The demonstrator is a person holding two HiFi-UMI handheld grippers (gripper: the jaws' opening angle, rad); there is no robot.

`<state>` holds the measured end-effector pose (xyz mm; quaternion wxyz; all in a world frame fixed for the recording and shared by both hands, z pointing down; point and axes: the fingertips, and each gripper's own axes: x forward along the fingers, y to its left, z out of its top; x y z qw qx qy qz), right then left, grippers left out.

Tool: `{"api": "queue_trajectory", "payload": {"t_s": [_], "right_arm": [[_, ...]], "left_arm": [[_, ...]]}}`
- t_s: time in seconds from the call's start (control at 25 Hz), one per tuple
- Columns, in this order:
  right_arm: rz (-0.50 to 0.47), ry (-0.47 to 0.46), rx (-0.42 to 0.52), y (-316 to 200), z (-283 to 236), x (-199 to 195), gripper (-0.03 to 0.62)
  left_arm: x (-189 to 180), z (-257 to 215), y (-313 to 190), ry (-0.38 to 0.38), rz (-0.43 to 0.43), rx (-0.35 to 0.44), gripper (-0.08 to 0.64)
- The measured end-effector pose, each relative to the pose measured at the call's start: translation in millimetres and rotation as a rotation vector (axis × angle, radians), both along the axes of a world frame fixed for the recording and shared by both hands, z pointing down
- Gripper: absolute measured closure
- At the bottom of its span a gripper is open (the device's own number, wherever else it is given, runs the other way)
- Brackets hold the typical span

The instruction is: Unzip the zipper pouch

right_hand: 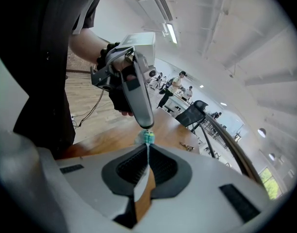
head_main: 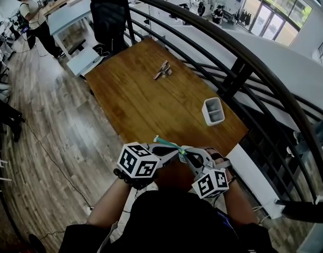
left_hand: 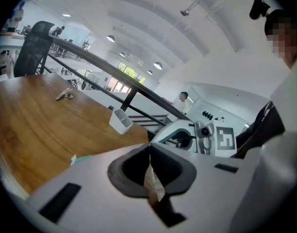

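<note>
Wood-plank floor, grey-brown and matt, fills the left side, with a person standing far off by desks. Next to the right comes a black mesh-backed office chair at the far end of a rectangular table, whose top is warm brown wood with a long, smooth grain. A small pale object, thin and angular but too small to make out, lies alone on the far half. Nearer and further right stands a white plastic tub, boxy with rounded corners and split into two compartments, close to the table's right edge. Just beyond that edge a railing of dark round metal bars sweeps past in a curve.

At the near edge the two tools meet tip to tip. The left gripper, smooth grey plastic with ribbed dark pads and a black-and-white marker cube, has its jaws pressed fully together. Its own view shows only a thin seam between the pads, while the right gripper view shows its narrow tip set on the teal end of the zipper pouch. The pouch is a slim strip of mint-teal fabric held above the table edge, running up and left from where the tips meet. The right gripper, of the same make, is clamped tight on a thin edge of that teal fabric, which stands out just past its pads.
</note>
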<state>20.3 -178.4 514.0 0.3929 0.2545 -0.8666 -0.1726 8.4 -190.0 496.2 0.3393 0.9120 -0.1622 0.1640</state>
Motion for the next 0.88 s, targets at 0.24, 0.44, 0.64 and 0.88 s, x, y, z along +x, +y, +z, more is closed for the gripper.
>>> {"api": "queue_trajectory", "payload": {"t_s": [0.24, 0.44, 0.64, 0.88], "right_arm": [[0.031, -0.079, -0.059, 0.6, -5.1, -0.8, 0.589], [0.036, -0.096, -0.068, 1.2, -7.1, -1.6, 0.591], [0.046, -0.125, -0.080, 1.2, -10.7, -2.5, 0.591], [0.037, -0.147, -0.101, 4.7, -8.5, -2.0, 0.591]], "left_arm": [[-2.1, -1.7, -3.0, 0.001, -0.010, 0.003, 0.543], [-4.0, -1.4, -5.6, 0.000, -0.014, 0.007, 0.543], [-5.8, -4.2, -6.5, 0.007, -0.031, 0.007, 0.545], [-3.8, -0.4, -6.3, -0.146, -0.020, 0.167, 0.545]]}}
